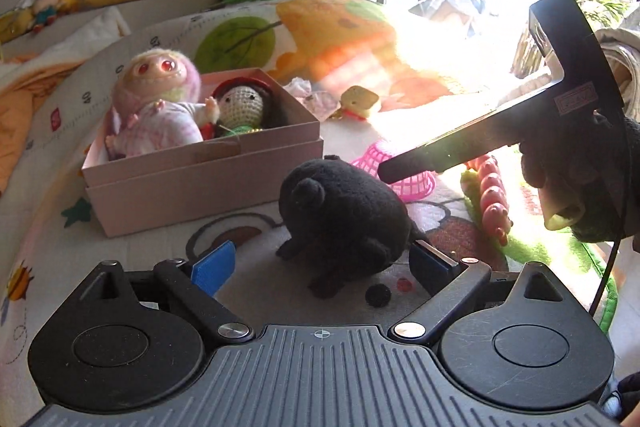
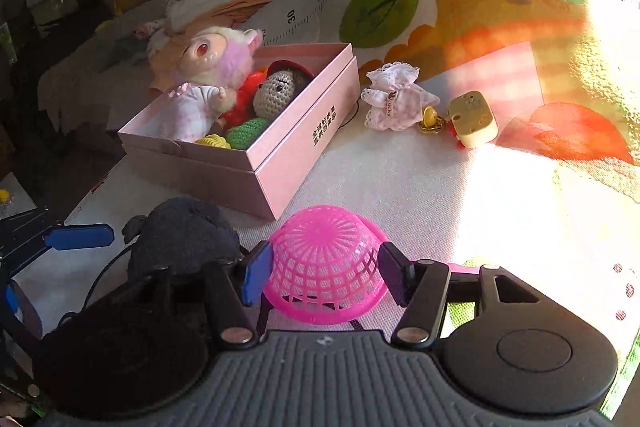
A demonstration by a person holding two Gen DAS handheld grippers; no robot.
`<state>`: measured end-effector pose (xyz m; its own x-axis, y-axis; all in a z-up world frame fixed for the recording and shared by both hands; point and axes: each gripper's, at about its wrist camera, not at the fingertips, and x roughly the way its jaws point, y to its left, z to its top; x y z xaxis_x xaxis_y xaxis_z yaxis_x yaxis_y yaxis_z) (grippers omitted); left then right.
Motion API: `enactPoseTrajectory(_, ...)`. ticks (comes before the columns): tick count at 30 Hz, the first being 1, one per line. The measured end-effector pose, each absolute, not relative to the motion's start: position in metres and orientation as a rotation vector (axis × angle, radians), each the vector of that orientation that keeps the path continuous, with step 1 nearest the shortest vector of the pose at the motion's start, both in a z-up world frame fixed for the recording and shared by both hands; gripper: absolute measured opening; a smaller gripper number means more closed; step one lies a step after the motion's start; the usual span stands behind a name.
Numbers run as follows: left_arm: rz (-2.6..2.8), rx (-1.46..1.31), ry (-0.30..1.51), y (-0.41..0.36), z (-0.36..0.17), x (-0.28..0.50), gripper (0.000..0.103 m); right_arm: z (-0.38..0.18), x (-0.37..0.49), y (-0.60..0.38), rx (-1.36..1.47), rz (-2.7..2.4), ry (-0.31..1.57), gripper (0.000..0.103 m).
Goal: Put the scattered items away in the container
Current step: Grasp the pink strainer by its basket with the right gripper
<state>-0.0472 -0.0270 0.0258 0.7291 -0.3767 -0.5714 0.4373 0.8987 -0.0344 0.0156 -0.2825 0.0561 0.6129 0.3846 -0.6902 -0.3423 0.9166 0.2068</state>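
Left wrist view: the left gripper, fingers wide, straddles a black plush animal before the pink cardboard box. Right wrist view alone shows the right gripper spread around an upturned pink plastic basket, contact unclear.

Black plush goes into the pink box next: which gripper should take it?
Left. The left gripper is open with the black plush between its fingers, near the pink box; the right gripper straddles the pink basket.
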Motion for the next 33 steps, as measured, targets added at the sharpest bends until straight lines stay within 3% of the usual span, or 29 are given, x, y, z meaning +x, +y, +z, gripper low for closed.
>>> enactPoseTrajectory(7, -0.364, 0.275, 0.561, -0.058, 0.019, -0.03, 0.098, 0.074, -0.017, -0.292, 0.226, 0.509, 0.777, 0.059)
enactPoseTrajectory(15, -0.157, 0.273, 0.589, 0.006, 0.019, -0.031, 0.099, 0.082, -0.008, -0.296, -0.132, 0.28, 0.656, 0.064)
enactPoseTrajectory(25, -0.157, 0.147, 0.635, 0.043, 0.027, -0.05, 0.098, 0.037, 0.001, -0.256, -0.232, 0.398, 0.794, 0.064)
enactPoseTrajectory(27, -0.175, 0.125, 0.628, 0.04, 0.033, -0.055, 0.098, 0.036, -0.016, -0.239, -0.22, 0.487, 0.814, 0.066)
enactPoseTrajectory(29, -0.191, 0.118, 0.612, 0.035, 0.04, -0.062, 0.098, 0.037, -0.031, -0.225, -0.225, 0.561, 0.816, 0.075)
enactPoseTrajectory(33, -0.305, 0.105, 0.607, 0.023, 0.05, -0.081, 0.098, 0.035, -0.054, -0.218, -0.25, 0.57, 0.801, 0.078)
